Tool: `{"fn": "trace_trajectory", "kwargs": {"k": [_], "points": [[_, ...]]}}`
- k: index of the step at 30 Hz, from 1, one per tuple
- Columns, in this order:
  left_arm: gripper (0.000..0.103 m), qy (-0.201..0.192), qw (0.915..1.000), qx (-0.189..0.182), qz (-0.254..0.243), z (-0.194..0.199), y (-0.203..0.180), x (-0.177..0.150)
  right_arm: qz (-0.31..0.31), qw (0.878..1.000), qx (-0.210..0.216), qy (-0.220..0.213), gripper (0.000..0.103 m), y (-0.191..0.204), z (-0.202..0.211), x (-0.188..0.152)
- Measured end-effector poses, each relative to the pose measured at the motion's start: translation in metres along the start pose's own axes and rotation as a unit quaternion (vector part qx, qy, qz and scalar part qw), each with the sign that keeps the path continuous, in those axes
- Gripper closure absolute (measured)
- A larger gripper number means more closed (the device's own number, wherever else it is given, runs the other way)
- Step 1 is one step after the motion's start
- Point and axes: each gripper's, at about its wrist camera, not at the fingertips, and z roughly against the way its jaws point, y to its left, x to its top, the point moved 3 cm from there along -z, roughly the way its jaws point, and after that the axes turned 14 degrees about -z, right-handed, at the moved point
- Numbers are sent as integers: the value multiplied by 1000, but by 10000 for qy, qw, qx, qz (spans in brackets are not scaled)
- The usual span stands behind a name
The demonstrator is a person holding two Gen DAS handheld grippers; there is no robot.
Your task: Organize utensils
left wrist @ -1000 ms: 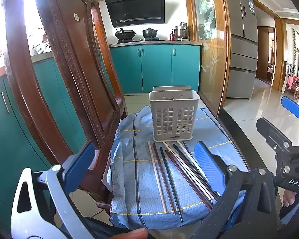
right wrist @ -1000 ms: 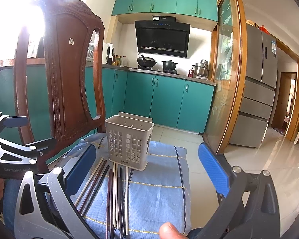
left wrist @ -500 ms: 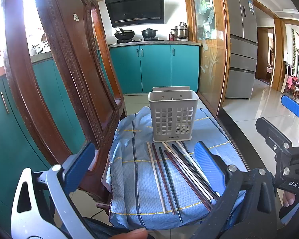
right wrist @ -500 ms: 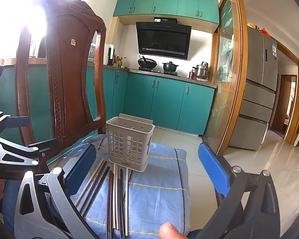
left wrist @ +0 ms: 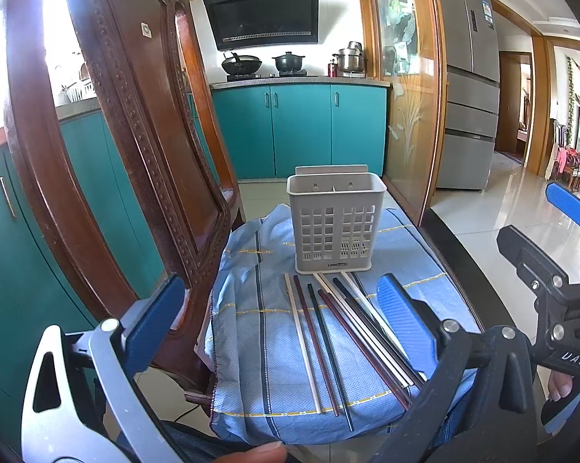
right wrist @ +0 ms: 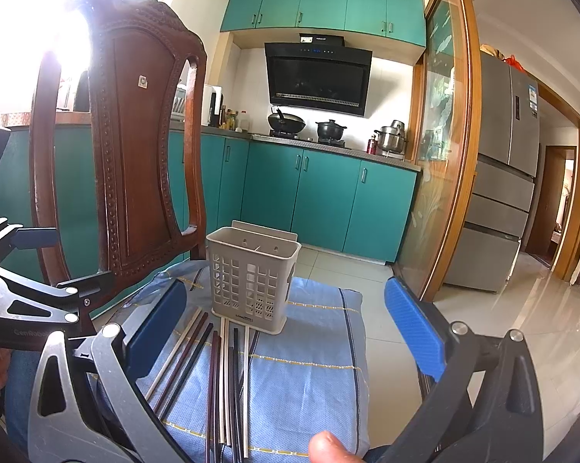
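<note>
A grey slotted utensil holder (left wrist: 335, 223) stands upright and empty on a blue cloth (left wrist: 251, 308); it also shows in the right wrist view (right wrist: 251, 281). Several chopsticks (left wrist: 328, 343), white, dark red and black, lie side by side on the cloth in front of the holder; they also show in the right wrist view (right wrist: 220, 378). My left gripper (left wrist: 278, 324) is open and empty, above the near ends of the chopsticks. My right gripper (right wrist: 290, 332) is open and empty, just right of the chopsticks, and also shows at the right edge of the left wrist view (left wrist: 552, 270).
A dark wooden chair back (left wrist: 135, 162) rises close on the left of the cloth and also shows in the right wrist view (right wrist: 135, 162). A glass sliding door (left wrist: 409, 96) stands at the right. Teal kitchen cabinets (left wrist: 301, 127) and a grey fridge (left wrist: 471, 88) are far behind.
Both grippers have shifted very slightly; the right wrist view has dropped a little, so the holder sits higher in frame. Nothing was picked up or let go.
</note>
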Motion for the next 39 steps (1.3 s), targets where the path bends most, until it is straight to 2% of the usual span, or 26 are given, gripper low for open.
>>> {"fn": "trace_trajectory", "kwargs": {"k": [22,25,27,28,29,30,31,33,34,35,36,37,38,39], "points": [[4,114,9999,-31,-10,-6,-2,1,-40,10000,-2,67,3,-1,-6,-2],[4,293,9995,-60,-47,-16,-3,-3,-56,9988,-284,403,3,-9,-30,-9],[4,684,9975,-165,-99,-33,-7,-13,-109,9933,-415,1072,3,-19,-66,-22],[4,758,9969,-212,-86,-38,-8,-18,-213,9883,-327,1475,3,-25,-87,-31],[4,825,9963,-232,-71,-42,-9,-23,-349,9833,-199,1773,5,-29,-104,-39],[4,952,9952,-229,-57,-48,-10,-30,-477,9780,-82,2029,17,-32,-121,-47],[5,1049,9942,-236,-72,-53,-11,-35,-621,9692,49,2385,24,-35,-144,-59],[15,1193,9924,-305,-80,-60,-13,-44,-721,9529,71,2945,52,-34,-175,-78],[30,1276,9911,-366,-61,-64,-13,-47,-735,9398,240,3329,57,-29,-197,-91],[43,1384,9893,-454,-32,-70,-14,-50,-727,9335,318,3496,64,-25,-208,-98],[51,1534,9862,-617,20,-80,-14,-54,-692,9300,323,3595,69,-23,-216,-104],[65,1614,9843,-715,64,-87,-14,-55,-648,9243,338,3747,72,-18,-227,-111],[71,1714,9819,-793,157,-97,-12,-58,-602,9207,372,3838,77,-13,-236,-115],[72,1796,9800,-826,249,-108,-9,-60,-535,9181,411,3906,77,-7,-243,-119]]}}
